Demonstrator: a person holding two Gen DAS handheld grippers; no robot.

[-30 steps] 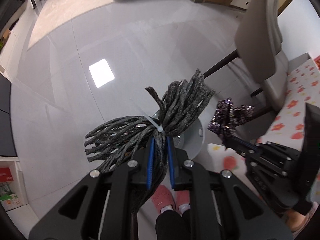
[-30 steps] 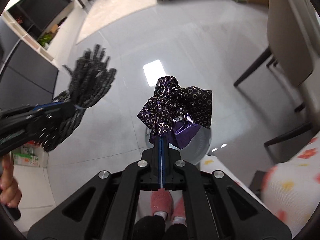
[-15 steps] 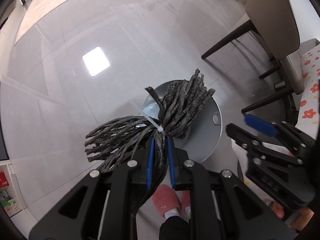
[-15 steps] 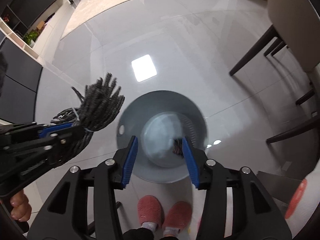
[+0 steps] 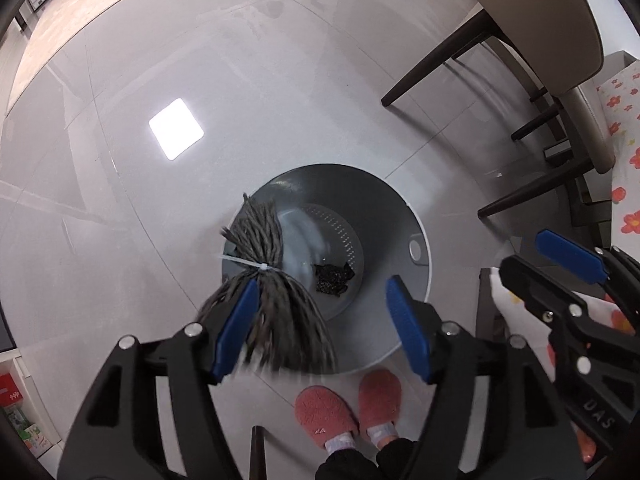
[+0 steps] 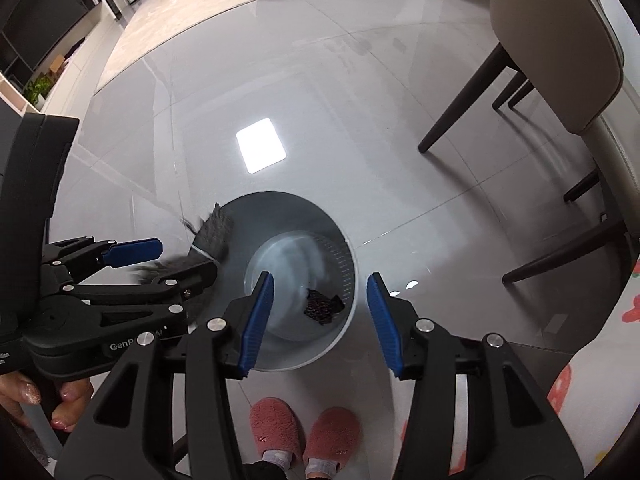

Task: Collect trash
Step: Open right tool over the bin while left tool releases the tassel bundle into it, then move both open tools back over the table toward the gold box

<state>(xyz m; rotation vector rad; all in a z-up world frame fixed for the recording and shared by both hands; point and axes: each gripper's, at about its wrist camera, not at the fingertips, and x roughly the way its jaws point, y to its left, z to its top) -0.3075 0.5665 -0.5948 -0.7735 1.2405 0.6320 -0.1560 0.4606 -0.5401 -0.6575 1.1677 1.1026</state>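
A grey round trash bin [image 5: 404,216] stands on the floor below both grippers; it also shows in the right wrist view [image 6: 280,208]. A dark crumpled wrapper [image 5: 333,278] lies on its bottom, seen also in the right wrist view [image 6: 322,306]. My left gripper [image 5: 322,326] is open. The grey yarn bundle [image 5: 268,280] tied with a white zip tie is loose beside its left finger [image 5: 236,326], blurred, over the bin's rim. My right gripper [image 6: 320,320] is open and empty above the bin.
A beige chair with dark legs [image 5: 520,52] stands at the right, next to a table with a flowered cloth [image 5: 624,128]. The person's pink slippers [image 5: 348,408] stand just before the bin. A ceiling light reflects on the glossy floor [image 6: 260,146].
My left gripper has opened and the yarn bundle has slipped out toward the bin. My right gripper dropped the purple wrapper into the bin earlier and stays open.
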